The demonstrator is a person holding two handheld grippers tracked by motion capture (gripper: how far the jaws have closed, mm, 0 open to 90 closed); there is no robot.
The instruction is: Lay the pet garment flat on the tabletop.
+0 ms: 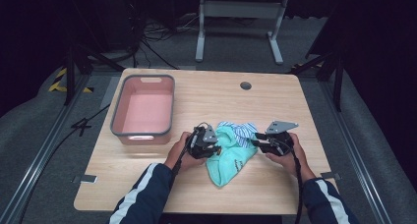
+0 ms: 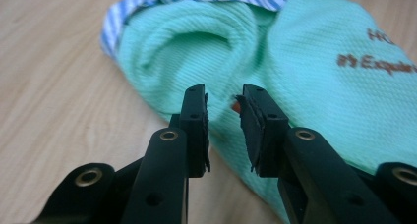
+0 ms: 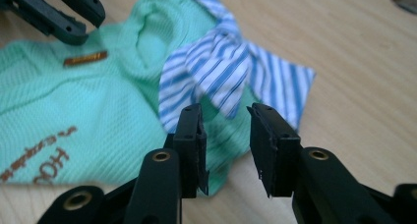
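Both grippers, left (image 1: 212, 144) and right (image 1: 256, 135), jaws narrowly parted, empty, flank the shirt (image 1: 231, 155); bin (image 1: 143, 111) at ten o'clock, probably its destination.

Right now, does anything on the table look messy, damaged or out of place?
The mint green garment with its blue striped collar lies crumpled on the wooden table, collar bunched and twisted, beside the pink bin rather than in it. Nothing looks torn or spilled.
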